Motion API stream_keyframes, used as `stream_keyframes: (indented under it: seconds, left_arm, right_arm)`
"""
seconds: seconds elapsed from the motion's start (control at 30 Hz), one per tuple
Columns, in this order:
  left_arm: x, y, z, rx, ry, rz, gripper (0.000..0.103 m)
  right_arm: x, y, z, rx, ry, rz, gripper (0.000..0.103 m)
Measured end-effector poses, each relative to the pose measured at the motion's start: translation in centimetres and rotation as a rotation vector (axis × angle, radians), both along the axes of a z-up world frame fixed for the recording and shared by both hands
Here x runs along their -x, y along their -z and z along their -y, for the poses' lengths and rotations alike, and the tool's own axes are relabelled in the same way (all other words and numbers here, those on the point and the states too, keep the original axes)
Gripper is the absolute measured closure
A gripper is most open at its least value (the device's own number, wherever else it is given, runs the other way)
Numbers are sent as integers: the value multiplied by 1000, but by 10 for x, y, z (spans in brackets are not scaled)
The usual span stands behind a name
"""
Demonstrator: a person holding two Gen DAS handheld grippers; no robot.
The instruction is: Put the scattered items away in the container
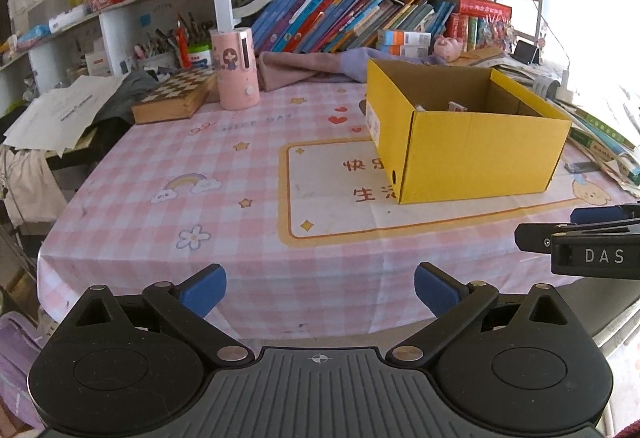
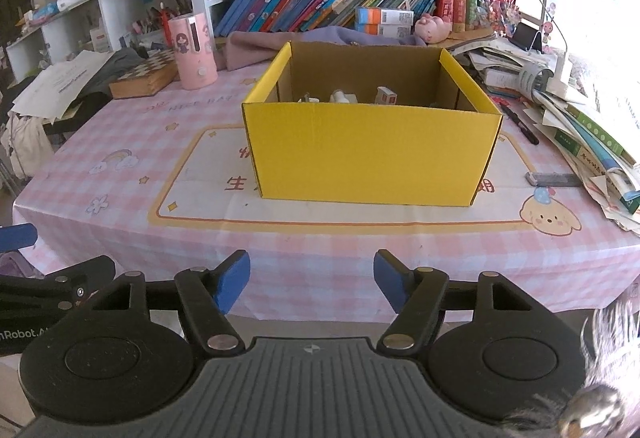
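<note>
Apparently, yellow box [image 2: 370,154] lengthwise crosswise.

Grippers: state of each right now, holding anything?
Left gripper: open wide, nothing between the fingers.
Right gripper: open, nothing between the fingers; both sit short of the yellow box.

The box [image 2: 370,154] stands on the table [image 2: 328,254] at the centre of the right wrist view, with small items [image 2: 344,97] inside against its far wall. At ten o'clock from it stand a cylinder [image 2: 192,52] and a chessboard [image 2: 146,76]. Behind, at twelve, lies a cloth [image 2: 280,42] before the books [image 2: 320,4]. At three o'clock lie a pen [image 2: 520,124] and stacked papers [image 2: 580,142].
</note>
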State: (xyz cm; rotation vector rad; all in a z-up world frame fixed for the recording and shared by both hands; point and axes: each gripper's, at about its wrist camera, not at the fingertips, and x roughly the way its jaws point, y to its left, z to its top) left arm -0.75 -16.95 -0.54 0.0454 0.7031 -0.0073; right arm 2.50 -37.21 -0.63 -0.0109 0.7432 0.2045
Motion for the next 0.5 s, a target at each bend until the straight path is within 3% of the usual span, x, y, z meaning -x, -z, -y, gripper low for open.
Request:
stream_keyframes:
  seconds: [0.5]
  left_arm:
    - [0,1,-3,2,-4,-1,0]
  right_arm:
    - [0,0,-4,10,-8,-3,34]
